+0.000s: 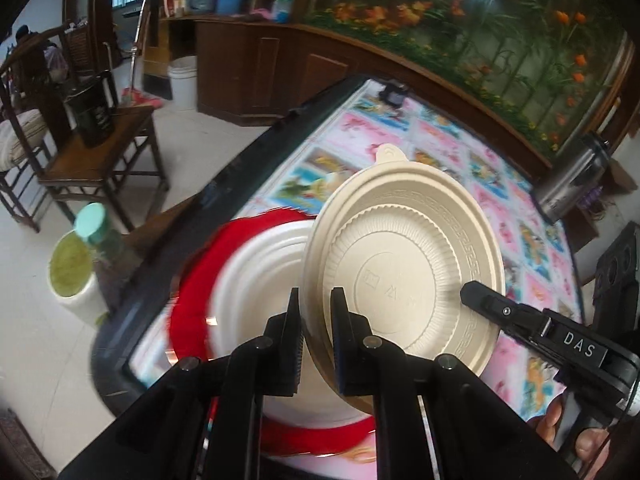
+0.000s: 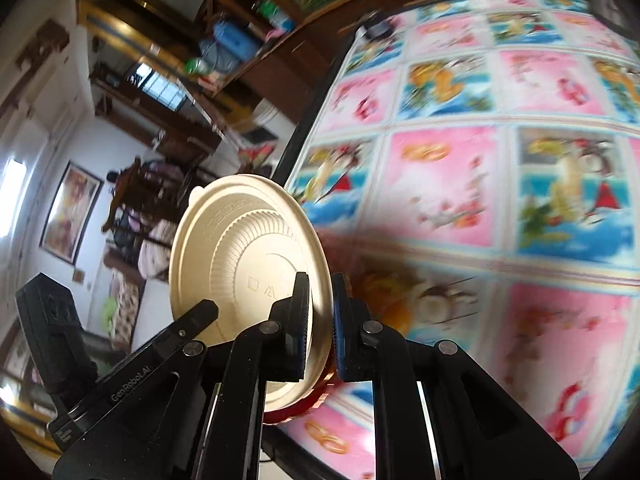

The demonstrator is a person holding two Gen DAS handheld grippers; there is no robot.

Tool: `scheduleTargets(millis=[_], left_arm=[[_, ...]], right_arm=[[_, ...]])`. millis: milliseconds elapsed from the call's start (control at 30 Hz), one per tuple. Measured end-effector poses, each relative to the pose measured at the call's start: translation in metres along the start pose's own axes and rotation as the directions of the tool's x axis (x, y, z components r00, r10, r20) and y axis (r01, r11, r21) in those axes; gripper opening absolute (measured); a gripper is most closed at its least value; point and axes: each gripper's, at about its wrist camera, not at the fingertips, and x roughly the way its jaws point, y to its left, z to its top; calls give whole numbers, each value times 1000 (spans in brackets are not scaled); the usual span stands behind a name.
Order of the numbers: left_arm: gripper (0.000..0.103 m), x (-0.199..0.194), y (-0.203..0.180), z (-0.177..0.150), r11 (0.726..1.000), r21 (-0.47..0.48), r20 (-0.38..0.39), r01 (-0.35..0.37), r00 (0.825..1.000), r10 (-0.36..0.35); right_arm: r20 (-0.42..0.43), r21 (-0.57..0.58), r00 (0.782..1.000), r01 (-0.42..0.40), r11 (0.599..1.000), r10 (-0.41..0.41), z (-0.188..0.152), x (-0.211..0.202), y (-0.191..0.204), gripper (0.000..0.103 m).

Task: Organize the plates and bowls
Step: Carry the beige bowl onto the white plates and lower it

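A beige disposable plate (image 1: 404,264) with a small tab on its rim is held tilted on edge above the table. My left gripper (image 1: 316,340) is shut on its near rim. My right gripper (image 2: 320,324) is shut on the same beige plate (image 2: 244,264) at another part of the rim; its finger also shows in the left wrist view (image 1: 480,296). Below and left of the beige plate lies a white bowl (image 1: 260,276) on a red plate (image 1: 192,300), at the table's near left corner. A red rim (image 2: 296,412) shows under the plate in the right wrist view.
The table (image 1: 440,140) has a pink and blue picture cloth (image 2: 460,184) and a dark edge (image 1: 168,240). A steel flask (image 1: 572,176) stands at its far right. On the floor to the left are a wooden chair (image 1: 100,156), a green-lidded jar (image 1: 96,228) and a white bucket (image 1: 74,280).
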Motion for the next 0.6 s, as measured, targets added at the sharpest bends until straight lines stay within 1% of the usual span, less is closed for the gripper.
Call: scheduleTargets(millis=[100,233,367,400,467,500,533,567,600], left_arm=[[12,6,10,-4,1000,2,-20,-22,1000,22],[14,15,19,-8,1000,-9,-52,-20,998,20],[14,10,24,-12,1000,-7,-50,-16,999,16],[14,8,26,-12,1000,-7,-44,-26,999,25],[16,1,28,-12,998,-1,-17,-66,998,66],[21,-2,29,-13,997,4,-5,-72,997,72],[31,-6,30,-13,997,10,0,-71,997,71],[37,-7,32,-14,998,8,1,-69,998,69],[45,-9,34,-14,998,2,5,-67,998,67]], right_arm=[[-20,-24,999,26,999,-27,-5,17,9,11],[-43,-34,999,31,999,-32,-8,28,10,11],[-38,-75,997,68,995,-71,-15,36,20,11],[-41,-81,997,69,994,-72,-15,37,21,11],[-46,-85,996,66,994,-70,-16,39,22,11],[-50,-86,997,60,995,-64,-16,39,23,11],[-56,-87,997,53,995,-58,-17,40,23,11],[-57,-89,997,51,995,-57,-17,40,25,11],[-55,-91,997,52,994,-58,-17,40,25,11]])
